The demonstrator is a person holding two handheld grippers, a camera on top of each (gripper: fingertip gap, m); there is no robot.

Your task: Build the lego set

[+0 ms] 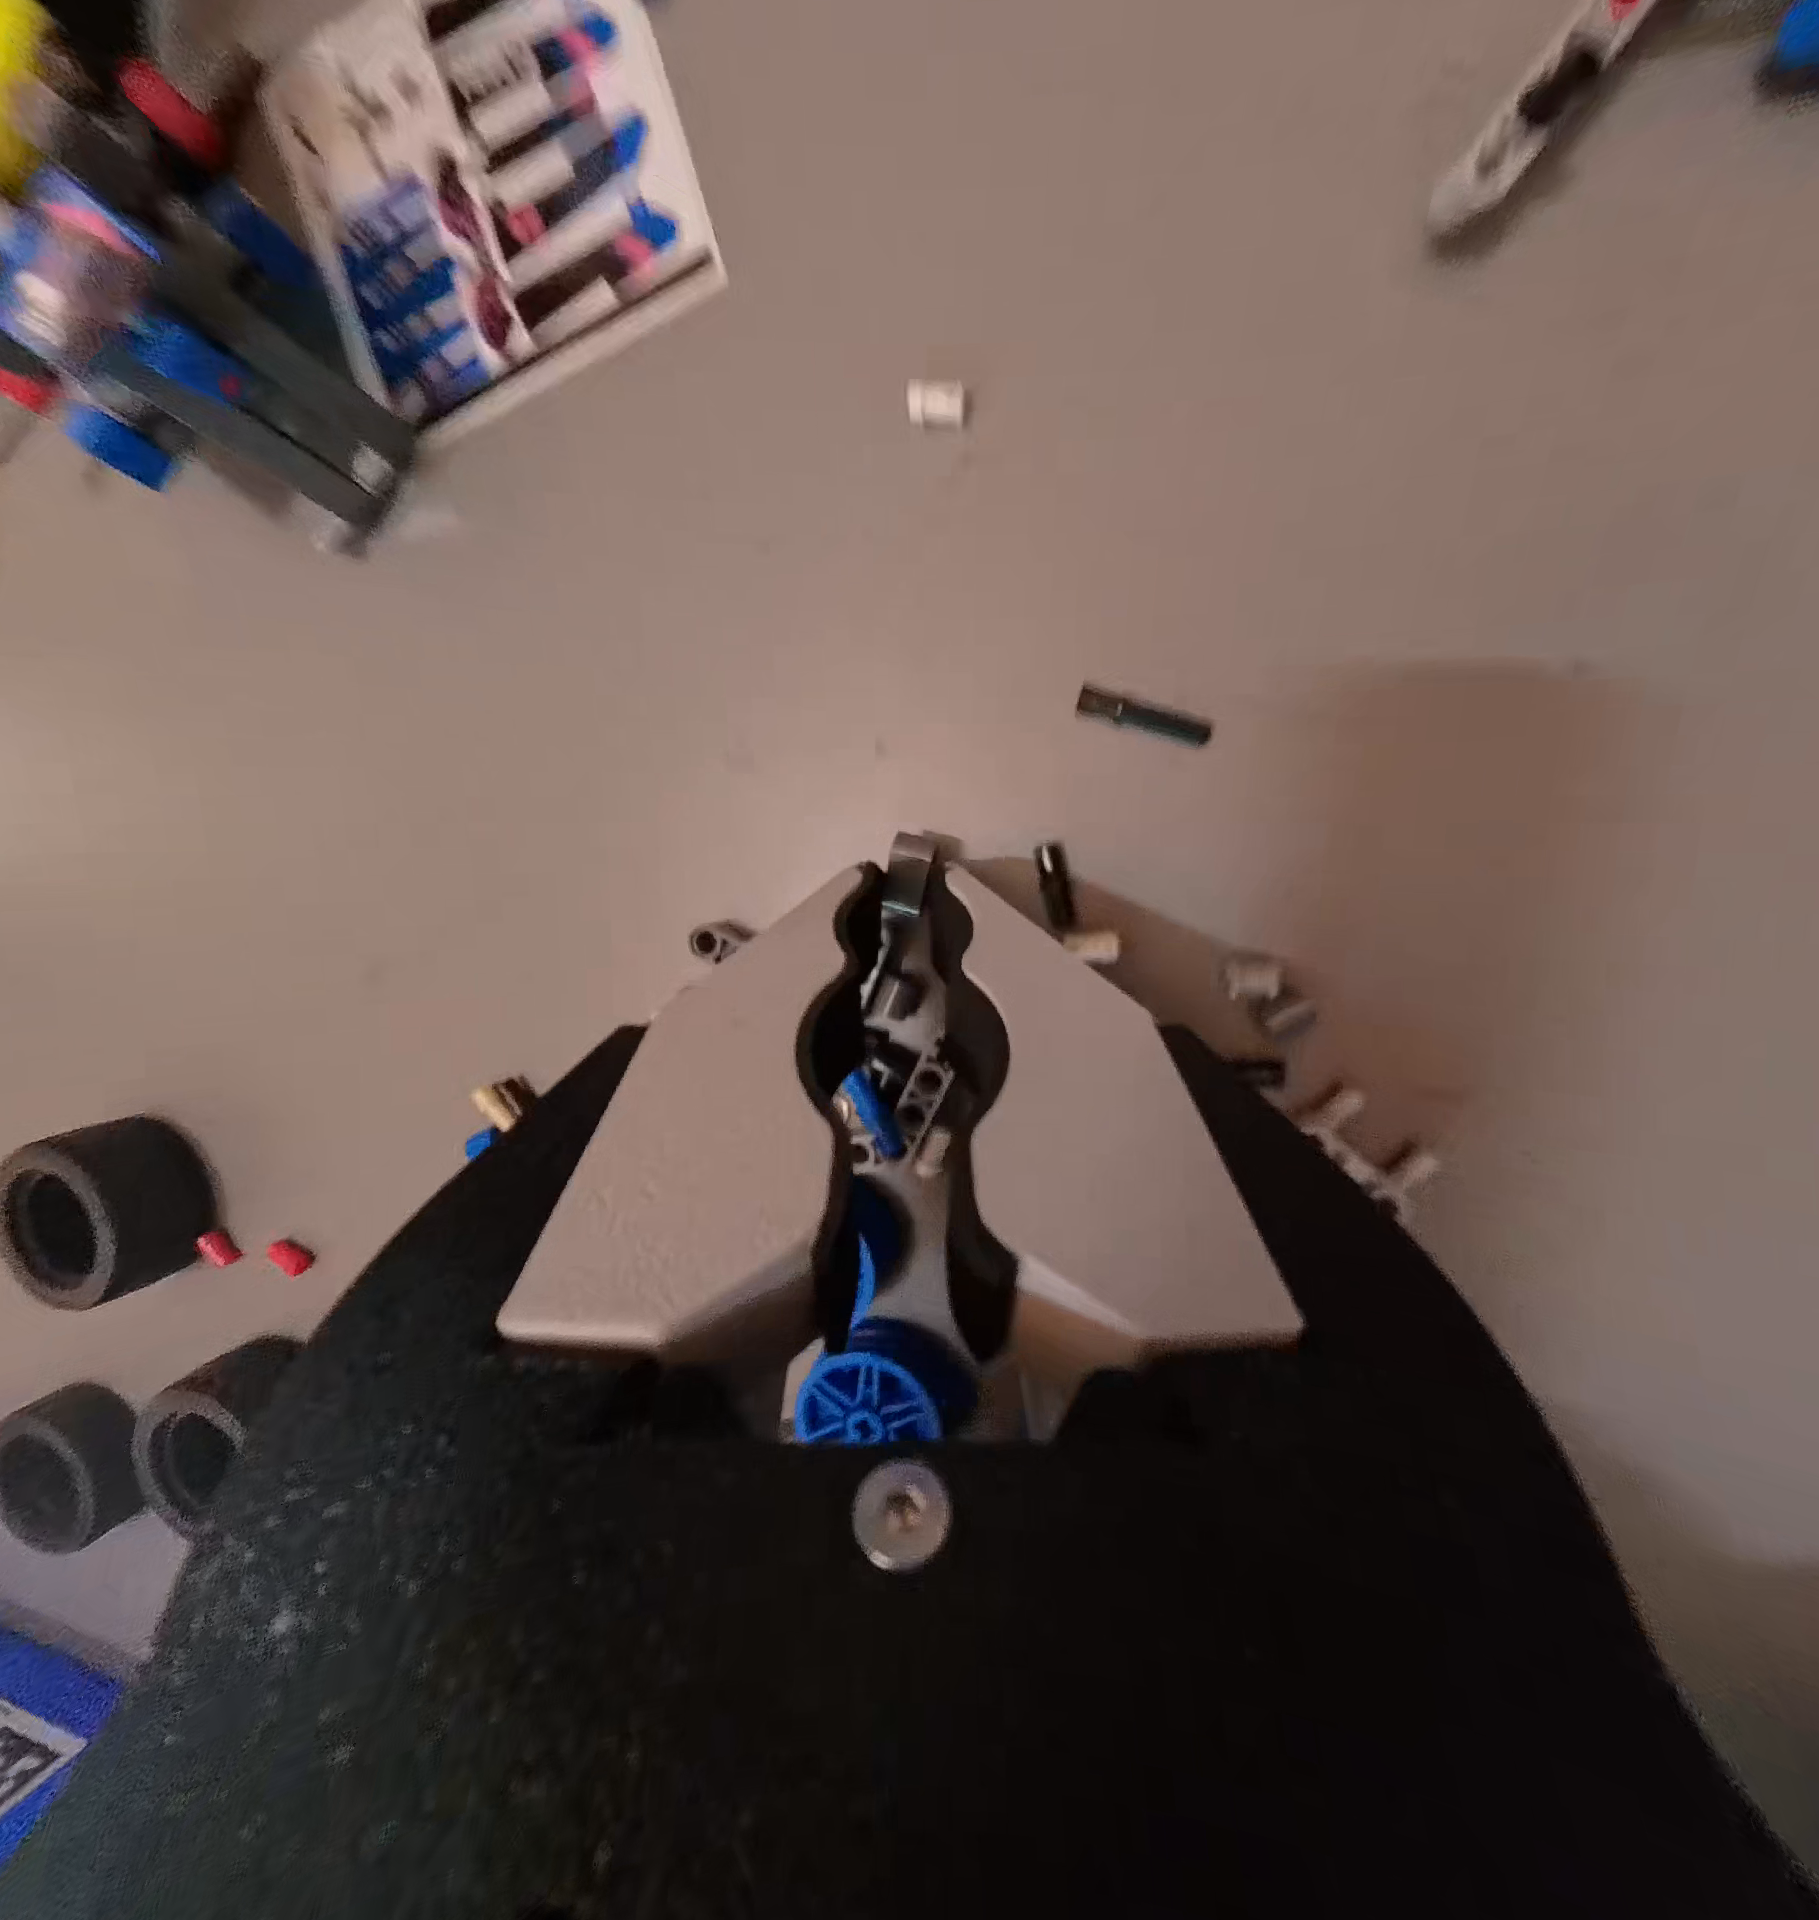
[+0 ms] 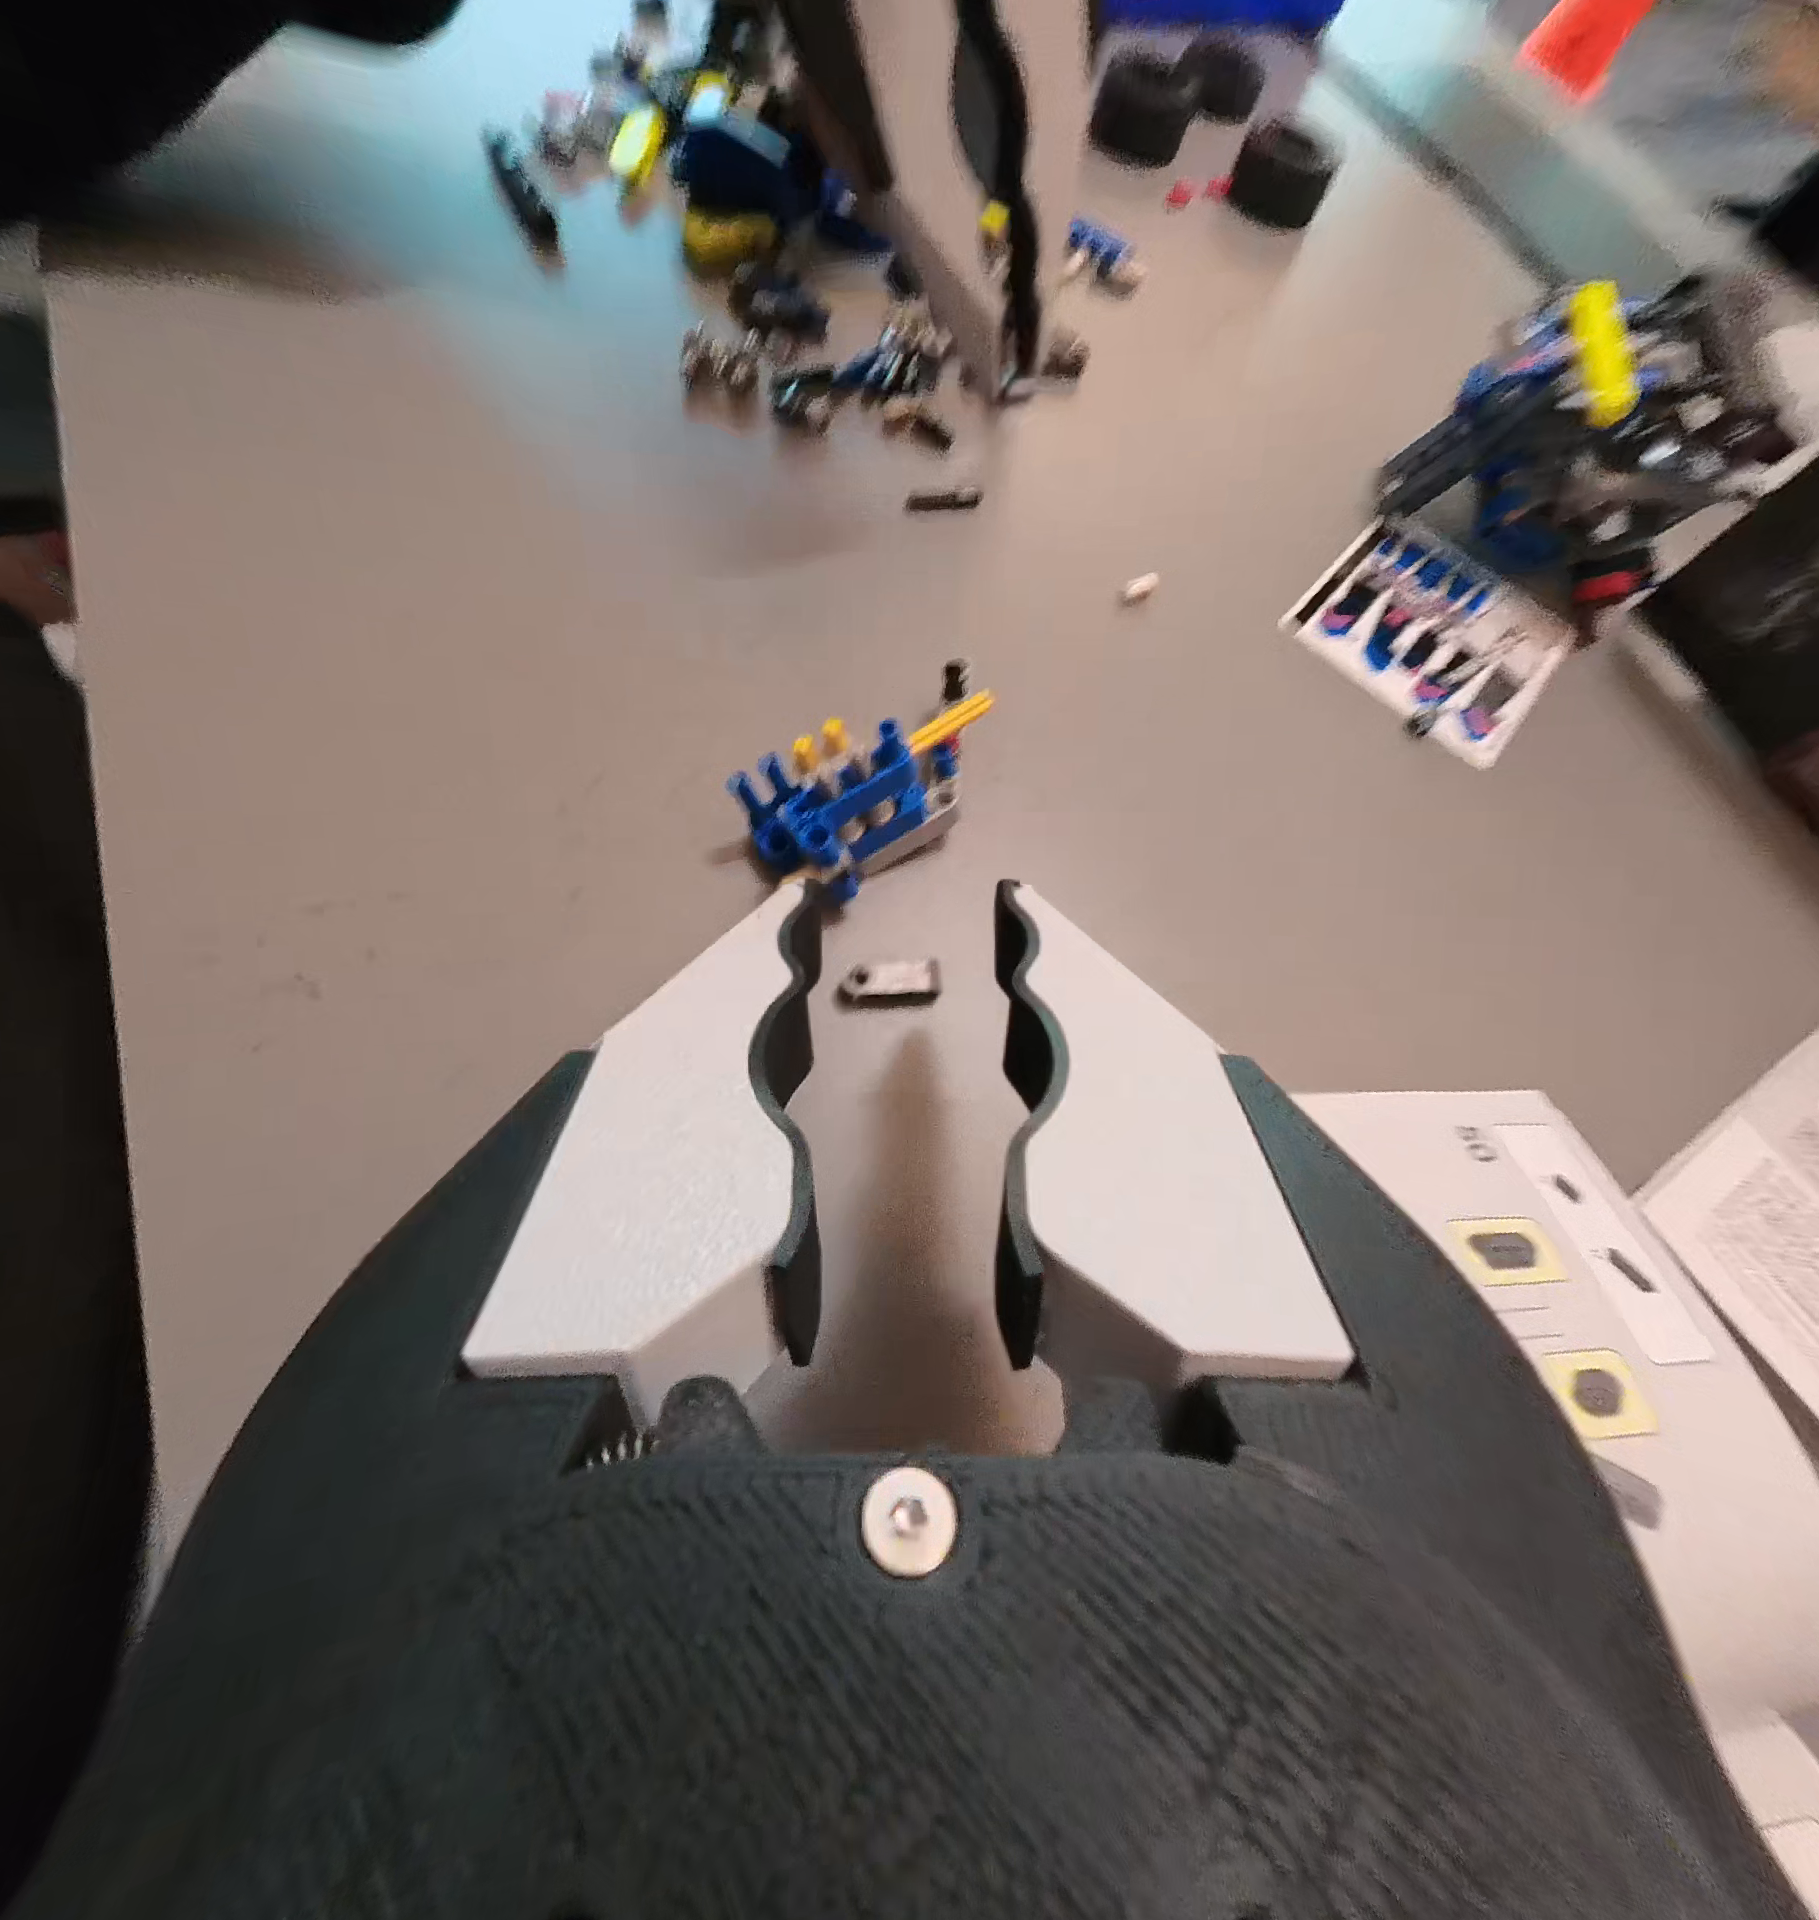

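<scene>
Mid-build. Left gripper (image 1: 910, 883) jaws clamped on grey-blue subassembly (image 1: 900, 1132). Right gripper (image 2: 900, 904) jaws parted, empty, above small grey piece (image 2: 889, 982) on desk (image 2: 417, 727). Blue-yellow module (image 2: 848, 800), loose parts (image 2: 832, 364), tyres (image 1: 94, 1210) unattached.

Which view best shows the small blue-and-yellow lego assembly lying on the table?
The right wrist view: the blue-and-yellow lego assembly lies unobstructed on the grey table, just beyond the open right tool. The left wrist view shows at most a blurred blue fragment at its top right corner, not identifiable as it.
</scene>
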